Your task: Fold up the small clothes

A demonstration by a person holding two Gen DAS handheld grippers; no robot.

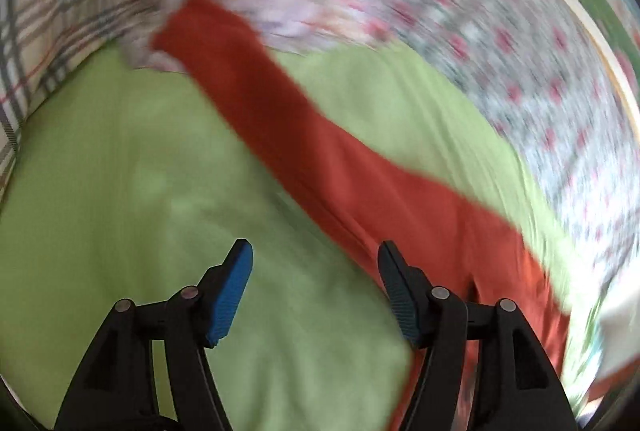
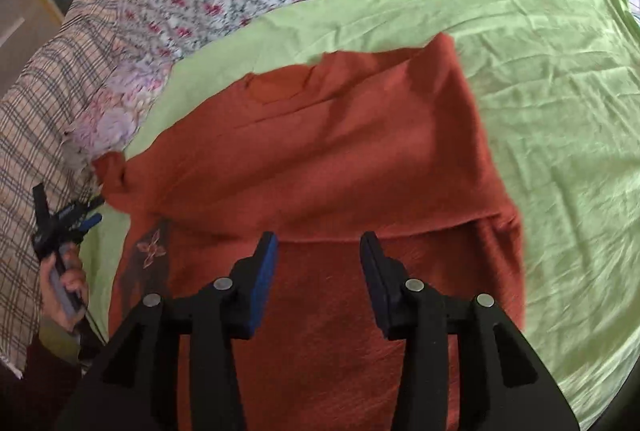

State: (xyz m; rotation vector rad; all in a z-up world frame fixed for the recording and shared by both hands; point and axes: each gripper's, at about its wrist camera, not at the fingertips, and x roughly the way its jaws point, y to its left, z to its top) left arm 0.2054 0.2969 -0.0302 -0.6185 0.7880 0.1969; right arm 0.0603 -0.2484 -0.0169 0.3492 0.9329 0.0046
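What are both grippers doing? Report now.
Left gripper: jaws open, holding nothing, above the green sheet.
Right gripper: jaws open, holding nothing, over the red garment.
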